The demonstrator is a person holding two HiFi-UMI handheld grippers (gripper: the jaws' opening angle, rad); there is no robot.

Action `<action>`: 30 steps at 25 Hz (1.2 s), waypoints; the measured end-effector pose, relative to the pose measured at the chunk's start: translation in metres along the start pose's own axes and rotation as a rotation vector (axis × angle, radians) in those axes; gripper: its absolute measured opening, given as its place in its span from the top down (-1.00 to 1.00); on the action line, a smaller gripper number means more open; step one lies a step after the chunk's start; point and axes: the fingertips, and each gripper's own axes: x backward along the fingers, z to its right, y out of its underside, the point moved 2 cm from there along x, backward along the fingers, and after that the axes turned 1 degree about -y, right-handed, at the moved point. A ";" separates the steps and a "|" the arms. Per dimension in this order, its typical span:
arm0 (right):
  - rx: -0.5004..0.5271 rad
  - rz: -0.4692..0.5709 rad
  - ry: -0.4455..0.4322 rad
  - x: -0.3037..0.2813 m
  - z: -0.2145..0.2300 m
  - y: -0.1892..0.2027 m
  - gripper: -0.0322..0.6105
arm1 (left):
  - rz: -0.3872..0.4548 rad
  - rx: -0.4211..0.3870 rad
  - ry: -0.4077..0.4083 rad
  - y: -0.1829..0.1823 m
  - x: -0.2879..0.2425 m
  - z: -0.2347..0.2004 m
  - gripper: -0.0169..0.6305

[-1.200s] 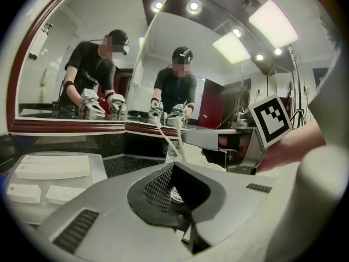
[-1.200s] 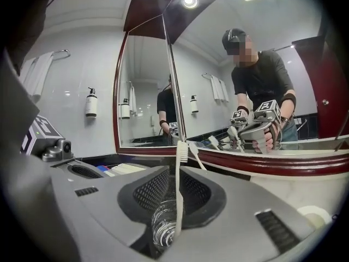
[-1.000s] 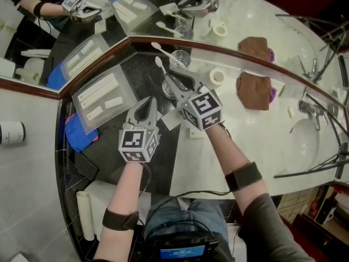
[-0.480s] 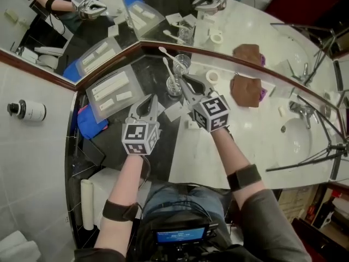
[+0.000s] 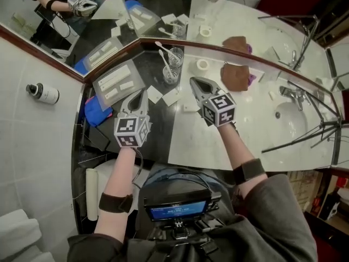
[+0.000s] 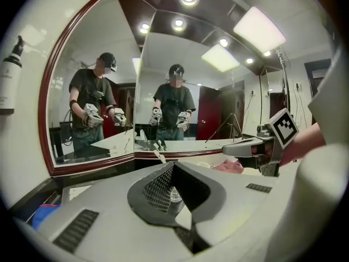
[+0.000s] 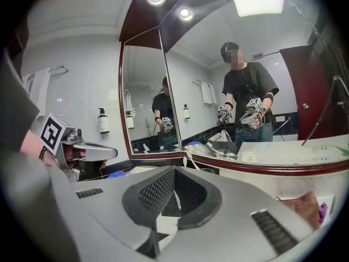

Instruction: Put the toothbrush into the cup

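Nearest, the person's two forearms reach out over the counter, each hand holding a gripper. The left gripper (image 5: 140, 93) hangs above the black part of the counter (image 5: 155, 130). Its jaws are pressed together tip to tip and hold nothing, as the left gripper view shows (image 6: 173, 167). The right gripper (image 5: 194, 81) hangs beside it over the edge of the white marble (image 5: 256, 138). Its jaws are closing right up, the tips meeting, with nothing between them (image 7: 175, 171). The two grippers are apart from each other and point towards the mirror.

Just past the jaws, a few white cards (image 5: 173, 96) lie on the black surface. To the left of them are a clear plastic bag (image 5: 115, 81) and a blue cloth (image 5: 95, 113).

Beyond the cards stands the cup (image 5: 170, 75), a clear glass, clear of both grippers. The toothbrush (image 5: 163, 61) stands in it, leaning up and to the left. Just behind is a second glass (image 5: 176, 55), with another toothbrush (image 5: 162, 46) leaning the same way.

To the right of the glasses sit a roll of tape (image 5: 202, 64) and a brown cloth (image 5: 234, 75), then the sink (image 5: 294, 125). The mirror (image 5: 229, 15) runs along the back, and a bottle (image 5: 43, 93) is fixed to the tiled wall on the left
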 end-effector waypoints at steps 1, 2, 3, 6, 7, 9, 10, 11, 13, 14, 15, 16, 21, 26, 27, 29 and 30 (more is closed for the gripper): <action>-0.002 -0.004 0.008 0.007 0.001 0.003 0.88 | -0.002 0.002 -0.001 0.001 0.005 0.001 0.94; -0.003 -0.008 0.018 0.014 0.003 0.006 0.88 | -0.005 0.006 -0.002 0.002 0.010 0.001 0.94; -0.007 -0.010 0.027 0.021 0.005 0.008 0.88 | -0.007 0.009 -0.003 0.003 0.014 0.001 0.94; -0.038 -0.009 0.050 0.042 0.010 0.010 0.88 | -0.011 0.013 -0.003 0.005 0.023 0.001 0.94; -0.047 -0.008 0.059 0.049 0.012 0.011 0.88 | -0.013 0.014 -0.003 0.006 0.026 0.001 0.94; -0.066 -0.008 0.081 0.063 0.015 0.016 0.88 | -0.019 0.017 -0.002 0.011 0.032 0.004 0.94; -0.076 -0.009 0.093 0.070 0.015 0.019 0.88 | -0.021 0.018 -0.002 0.013 0.035 0.006 0.94; -0.087 -0.010 0.104 0.077 0.016 0.022 0.87 | -0.021 0.018 -0.001 0.015 0.037 0.009 0.94; -0.107 -0.007 0.130 0.089 0.020 0.027 0.88 | -0.018 0.014 0.004 0.016 0.040 0.014 0.94; -0.117 -0.005 0.143 0.093 0.022 0.030 0.88 | -0.017 0.013 0.008 0.016 0.040 0.016 0.94; -0.128 -0.003 0.153 0.097 0.024 0.033 0.87 | -0.017 0.012 0.012 0.016 0.041 0.019 0.94; -0.138 -0.002 0.161 0.101 0.026 0.037 0.88 | -0.018 0.012 0.017 0.016 0.041 0.020 0.94; -0.173 0.009 0.183 0.115 0.027 0.045 0.88 | -0.020 -0.006 0.052 0.018 0.045 0.029 0.95; -0.190 0.021 0.189 0.117 0.023 0.048 0.88 | -0.017 0.011 0.059 0.020 0.045 0.028 0.94; -0.195 0.021 0.190 0.116 0.023 0.049 0.88 | -0.017 0.018 0.058 0.021 0.045 0.028 0.94; -0.204 0.021 0.193 0.115 0.023 0.050 0.87 | -0.017 0.021 0.056 0.021 0.044 0.025 0.94; -0.209 0.022 0.195 0.114 0.023 0.051 0.87 | -0.018 0.019 0.055 0.021 0.044 0.023 0.94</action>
